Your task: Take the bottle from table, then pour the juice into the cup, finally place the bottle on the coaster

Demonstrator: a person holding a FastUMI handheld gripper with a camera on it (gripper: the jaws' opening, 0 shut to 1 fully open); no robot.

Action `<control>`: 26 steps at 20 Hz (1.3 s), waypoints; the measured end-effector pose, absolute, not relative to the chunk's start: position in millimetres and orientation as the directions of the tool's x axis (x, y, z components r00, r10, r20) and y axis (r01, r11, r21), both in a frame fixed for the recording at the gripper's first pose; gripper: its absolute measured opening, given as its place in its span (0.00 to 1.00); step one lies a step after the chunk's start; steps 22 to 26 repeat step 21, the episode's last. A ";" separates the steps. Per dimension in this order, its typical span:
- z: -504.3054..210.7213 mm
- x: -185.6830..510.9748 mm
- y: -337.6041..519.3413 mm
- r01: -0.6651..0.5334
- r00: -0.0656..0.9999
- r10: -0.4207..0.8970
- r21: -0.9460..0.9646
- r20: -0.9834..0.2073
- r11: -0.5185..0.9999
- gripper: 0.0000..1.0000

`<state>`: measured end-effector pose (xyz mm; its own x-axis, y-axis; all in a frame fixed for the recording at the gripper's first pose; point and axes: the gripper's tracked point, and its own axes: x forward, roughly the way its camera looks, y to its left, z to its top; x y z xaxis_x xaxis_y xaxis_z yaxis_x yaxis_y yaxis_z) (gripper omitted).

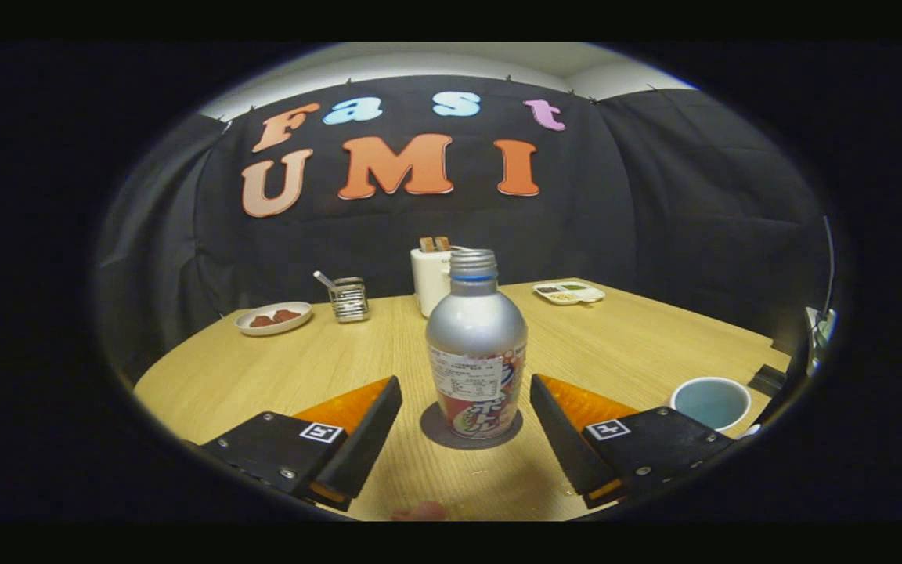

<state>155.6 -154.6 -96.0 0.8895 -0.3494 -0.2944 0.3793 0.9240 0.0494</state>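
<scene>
Standing upright on one dark round coaster (437,435): one silver bottle (476,345), uncapped, sitting between the wide-spread fingers of the gripper (467,407), touching neither. Sitting right of the fingers: one pale cup (709,403). Resting farther back on the wooden table (639,345) against black cloth: one toaster (430,280), one wire holder (349,298), one plate (273,318), one divided tray (568,292).

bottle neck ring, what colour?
Blue, just under the open mouth of the bottle; gripper view.
</scene>
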 end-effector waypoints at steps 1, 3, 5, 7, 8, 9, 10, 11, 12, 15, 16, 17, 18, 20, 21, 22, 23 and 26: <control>-83.5 149.8 -146.8 0.364 0.903 -0.334 0.066 -0.270 0.929 0.97; -62.1 132.2 -135.9 0.344 0.918 -0.318 0.080 -0.236 0.935 0.97; -52.0 114.8 -108.0 0.269 0.941 -0.232 0.129 -0.247 0.954 0.97; -33.9 89.6 -95.0 0.232 0.957 -0.199 0.144 -0.213 0.962 0.98; -27.2 75.9 -90.7 0.224 0.962 -0.196 0.138 -0.191 0.965 0.98; -23.6 64.1 -84.5 0.217 0.965 -0.194 0.122 -0.178 0.969 0.97; -23.9 52.8 -77.7 0.203 0.967 -0.185 0.091 -0.177 0.975 0.97; -26.0 43.2 -67.0 0.177 0.971 -0.163 0.066 -0.175 0.982 0.97; -25.9 36.0 -55.4 0.145 0.976 -0.133 0.060 -0.172 0.988 0.97; -19.4 29.9 -28.0 0.070 0.987 -0.053 0.114 -0.149 0.991 0.97; -17.0 30.3 -18.2 0.040 0.990 -0.024 0.109 -0.142 0.993 0.98; -15.8 28.3 -19.6 0.029 0.990 -0.015 0.096 -0.143 0.995 0.98; -18.6 26.7 -21.5 0.035 0.989 -0.022 0.083 -0.148 0.996 0.98; -21.5 24.5 -26.2 0.058 0.987 -0.044 0.084 -0.153 0.995 0.97; -21.2 25.1 -26.2 0.062 0.987 -0.049 0.087 -0.153 0.994 0.98; -21.2 25.1 -26.2 0.062 0.987 -0.049 0.087 -0.153 0.994 0.98; -21.2 25.1 -26.2 0.062 0.987 -0.049 0.087 -0.153 0.994 0.98; -21.2 25.1 -26.2 0.062 0.987 -0.049 0.087 -0.153 0.994 0.98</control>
